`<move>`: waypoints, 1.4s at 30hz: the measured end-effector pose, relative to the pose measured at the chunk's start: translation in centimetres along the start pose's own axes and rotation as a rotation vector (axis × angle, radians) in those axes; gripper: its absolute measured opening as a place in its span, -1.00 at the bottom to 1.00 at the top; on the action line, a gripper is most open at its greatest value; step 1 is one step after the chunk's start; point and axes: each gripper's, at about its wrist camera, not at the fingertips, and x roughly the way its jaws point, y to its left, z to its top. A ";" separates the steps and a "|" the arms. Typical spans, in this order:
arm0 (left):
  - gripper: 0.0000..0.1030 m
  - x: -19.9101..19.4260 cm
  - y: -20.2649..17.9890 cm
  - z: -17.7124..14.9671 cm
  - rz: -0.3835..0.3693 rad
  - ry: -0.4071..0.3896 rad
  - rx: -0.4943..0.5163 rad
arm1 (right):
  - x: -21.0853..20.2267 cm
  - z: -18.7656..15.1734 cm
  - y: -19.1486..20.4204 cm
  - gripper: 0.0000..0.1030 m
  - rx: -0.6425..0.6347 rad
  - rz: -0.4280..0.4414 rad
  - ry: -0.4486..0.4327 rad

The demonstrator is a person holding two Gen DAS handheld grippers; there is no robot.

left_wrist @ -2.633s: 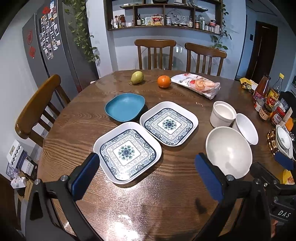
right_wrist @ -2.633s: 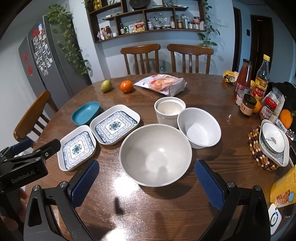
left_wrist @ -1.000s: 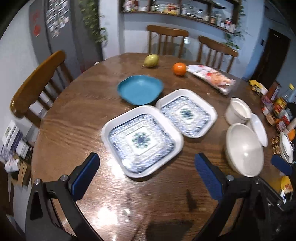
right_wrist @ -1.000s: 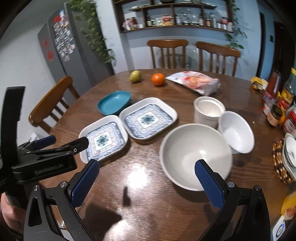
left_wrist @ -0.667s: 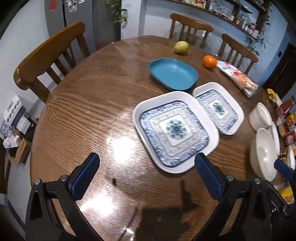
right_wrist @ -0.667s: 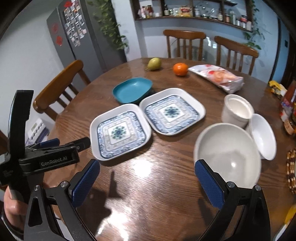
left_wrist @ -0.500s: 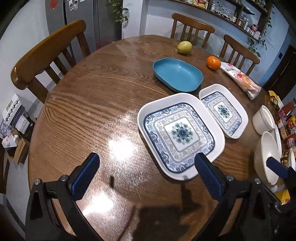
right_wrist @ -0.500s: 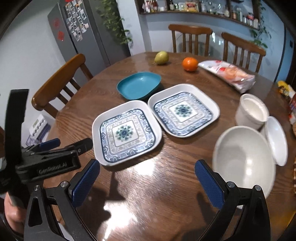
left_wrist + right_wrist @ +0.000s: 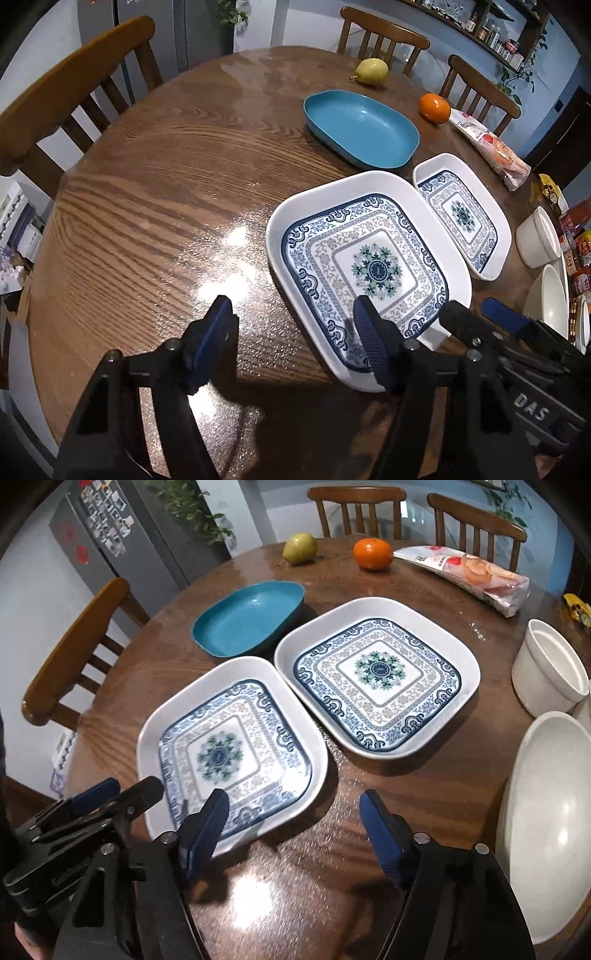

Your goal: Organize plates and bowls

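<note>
The near patterned plate [image 9: 369,266] lies flat on the desk [image 9: 147,206], square, corner toward both grippers; left gripper [image 9: 295,339] and right gripper [image 9: 291,823] fingers have just been closing, released, straddling its rim.

near plate [image 9: 229,753]: pattern motion-blurred, corner at 7 o'clock hidden behind right gripper finger | big white bowl [image 9: 546,812]: cut off by frame at 3 o'clock | shelf jars [image 9: 495,35]: too small to read
</note>
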 end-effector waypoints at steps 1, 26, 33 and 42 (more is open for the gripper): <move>0.25 0.1 0.0 0.1 -0.008 0.005 -0.001 | 0.1 0.1 -0.1 0.40 0.006 0.000 -0.002; -0.31 1.6 0.7 1.3 0.004 0.056 0.070 | 2.5 1.8 1.3 -0.62 -0.127 0.065 0.080; -0.53 1.6 0.8 1.2 0.031 0.041 0.059 | 2.9 1.5 1.5 -0.79 -0.119 0.064 0.076; -0.52 -0.9 -0.2 0.0 0.040 0.012 0.125 | -1.1 -2.1 0.8 -0.83 -0.076 0.165 0.071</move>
